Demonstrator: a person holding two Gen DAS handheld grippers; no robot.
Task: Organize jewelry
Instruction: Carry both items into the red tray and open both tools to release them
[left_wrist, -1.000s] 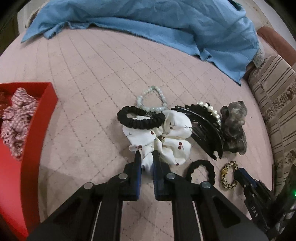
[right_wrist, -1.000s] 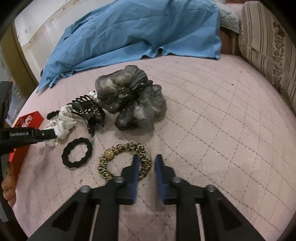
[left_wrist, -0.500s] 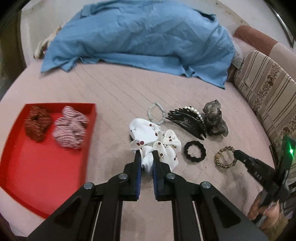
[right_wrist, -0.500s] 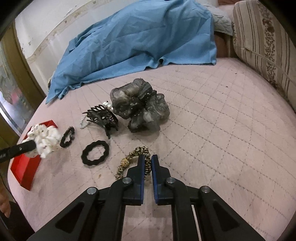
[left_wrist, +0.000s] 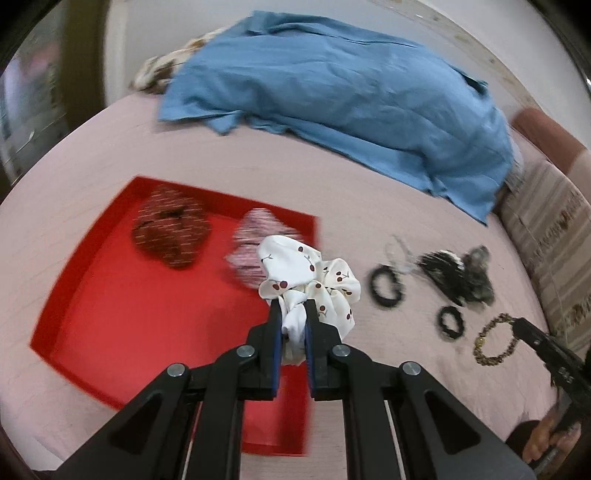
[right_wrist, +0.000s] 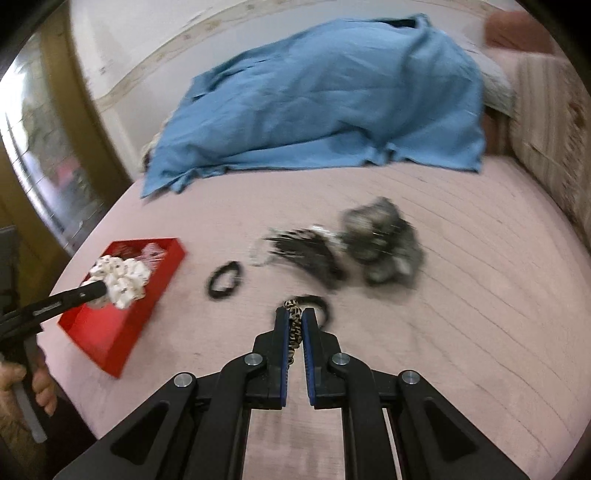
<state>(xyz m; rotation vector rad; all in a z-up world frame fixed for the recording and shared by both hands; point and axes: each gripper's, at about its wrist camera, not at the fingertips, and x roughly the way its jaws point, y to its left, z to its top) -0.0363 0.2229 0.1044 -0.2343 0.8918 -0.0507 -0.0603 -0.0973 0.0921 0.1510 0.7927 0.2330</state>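
We carry the scrunchie (left_wrist: 310, 284), pinched in our left gripper (left_wrist: 291, 317), above the tray's (left_wrist: 110, 314) right edge; right gripper (right_wrist: 294, 320) grips the bracelet (right_wrist: 294, 325). Next: lower, release inside.

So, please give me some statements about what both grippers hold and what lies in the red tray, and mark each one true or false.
1. The left gripper is shut on the white cherry-print scrunchie. True.
2. The right gripper is open with nothing in it. False: it is shut on the leopard-print hair tie.
3. The red tray already holds two scrunchies. True: a dark red one and a pink striped one.
4. The white scrunchie lies flat on the tray floor. False: it hangs from the gripper near the tray's right edge.
5. A blue cloth lies at the far side of the pink bed cover. True.
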